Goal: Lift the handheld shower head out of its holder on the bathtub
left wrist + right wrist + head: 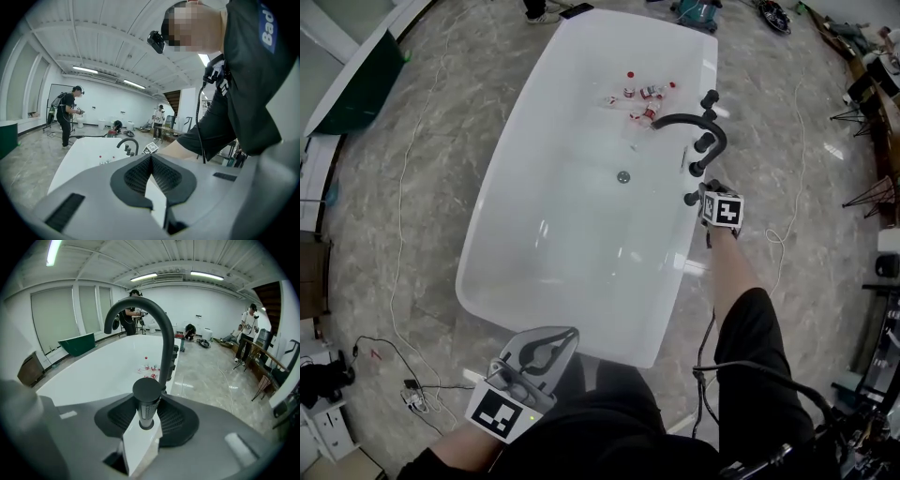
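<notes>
The handheld shower head (146, 401) is a black upright cylinder with a ribbed grey neck; it stands in its holder on the right rim of the white bathtub (581, 319). My right gripper (146, 414) has its jaws closed around it, with a pad against each side. In the head view the shower head (691, 198) shows as a black knob just ahead of my right gripper (700, 197). Behind it rises the black curved faucet (694, 122) with its knobs. My left gripper (546, 349) hangs near the tub's near end, shut and holding nothing, with its pads (140, 171) meeting at the tips.
Several small red-capped bottles (642, 98) lie in the tub's far end, past the drain (623, 176). Cables trail over the marble floor (403, 234). A green tub (356, 84) stands far left, tripods (867, 192) at the right. People stand in the background (68, 115).
</notes>
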Tool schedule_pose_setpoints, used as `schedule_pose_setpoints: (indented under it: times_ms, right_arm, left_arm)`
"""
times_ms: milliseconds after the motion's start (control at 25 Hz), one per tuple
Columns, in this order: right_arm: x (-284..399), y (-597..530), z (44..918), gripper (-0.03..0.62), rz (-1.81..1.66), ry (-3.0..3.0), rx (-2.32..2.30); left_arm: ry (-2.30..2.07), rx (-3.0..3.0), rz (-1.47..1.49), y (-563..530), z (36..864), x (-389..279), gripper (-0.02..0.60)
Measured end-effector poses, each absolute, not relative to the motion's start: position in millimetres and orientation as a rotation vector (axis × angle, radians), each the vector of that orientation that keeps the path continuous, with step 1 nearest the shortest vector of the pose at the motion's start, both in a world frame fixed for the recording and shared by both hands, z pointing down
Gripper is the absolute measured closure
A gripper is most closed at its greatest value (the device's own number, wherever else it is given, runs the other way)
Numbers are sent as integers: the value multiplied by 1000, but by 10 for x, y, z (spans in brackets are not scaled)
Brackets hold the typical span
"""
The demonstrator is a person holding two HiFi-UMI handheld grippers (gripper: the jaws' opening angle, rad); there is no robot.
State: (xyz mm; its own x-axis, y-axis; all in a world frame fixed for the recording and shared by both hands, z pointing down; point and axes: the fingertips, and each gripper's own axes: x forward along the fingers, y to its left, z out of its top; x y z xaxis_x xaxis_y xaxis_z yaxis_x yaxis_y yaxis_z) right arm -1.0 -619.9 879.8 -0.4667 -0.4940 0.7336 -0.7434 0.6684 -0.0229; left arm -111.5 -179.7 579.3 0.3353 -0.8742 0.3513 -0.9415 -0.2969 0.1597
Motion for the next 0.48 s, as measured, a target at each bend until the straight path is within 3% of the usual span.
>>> schedule_pose_setpoints:
  times_ms: [480]
  right_arm:
    - [174,-5716,7976,462,354,-2238,1006]
  left_arm:
    - [-1681,2395,177,-1579,5298,-1043,577]
